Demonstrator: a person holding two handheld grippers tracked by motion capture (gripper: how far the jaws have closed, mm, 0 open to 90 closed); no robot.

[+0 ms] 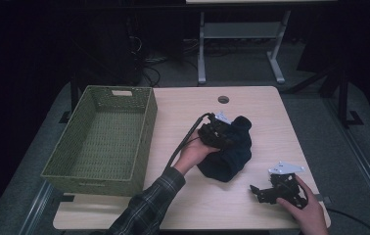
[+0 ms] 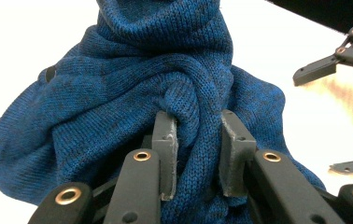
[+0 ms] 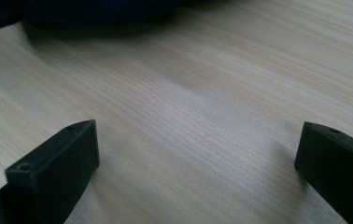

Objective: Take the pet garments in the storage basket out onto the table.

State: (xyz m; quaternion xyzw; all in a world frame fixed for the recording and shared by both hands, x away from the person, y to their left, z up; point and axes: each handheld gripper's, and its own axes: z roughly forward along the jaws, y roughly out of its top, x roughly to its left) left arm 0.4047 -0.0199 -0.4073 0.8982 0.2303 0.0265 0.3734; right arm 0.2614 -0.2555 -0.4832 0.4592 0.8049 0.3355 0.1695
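Beside the green woven basket (image 1: 100, 137), in the high view, the dark blue knitted garment (image 1: 229, 152) lay bunched on the pale wooden table (image 1: 266, 122); the left gripper (image 1: 216, 133) rested on it. In the left gripper view its jaws pinched a soft fold of the garment (image 2: 184, 112), which looked light, floppy, best gathered thick. In the right gripper view, jaws stood wide over bare wood, the garment's edge (image 3: 95, 11) beyond.
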